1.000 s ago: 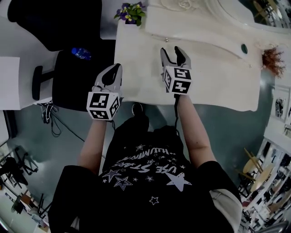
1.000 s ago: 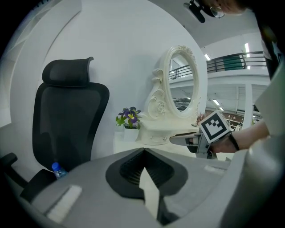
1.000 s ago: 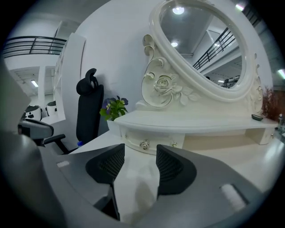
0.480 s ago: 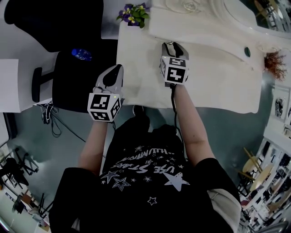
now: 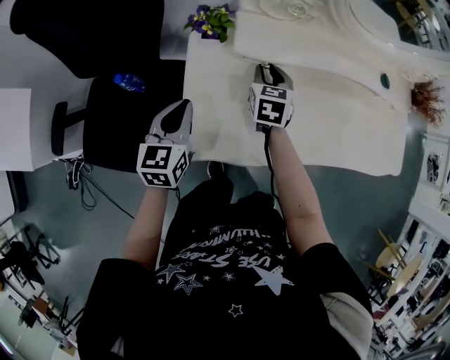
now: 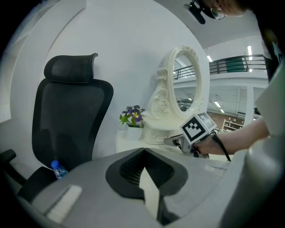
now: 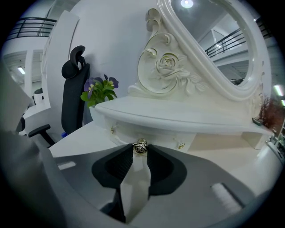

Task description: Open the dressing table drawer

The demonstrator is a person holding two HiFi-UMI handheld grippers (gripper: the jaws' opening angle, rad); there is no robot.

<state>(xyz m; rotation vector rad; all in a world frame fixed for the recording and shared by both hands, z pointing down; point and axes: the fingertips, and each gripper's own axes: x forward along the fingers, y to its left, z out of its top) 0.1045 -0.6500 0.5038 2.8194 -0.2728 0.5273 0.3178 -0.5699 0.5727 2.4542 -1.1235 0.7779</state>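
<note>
White dressing-table tabletop (image 5: 330, 133): potted purple flowers (image 5: 209, 20) on its back-left corner, oval white-framed mirror (image 7: 222, 49) behind, black mesh office chair (image 5: 116, 119) left.

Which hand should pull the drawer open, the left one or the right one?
The right. The right gripper is clamped on the gold drawer knob of the dressing table, so it likely need only pull back. The left gripper is shut on nothing, off to the side.
</note>
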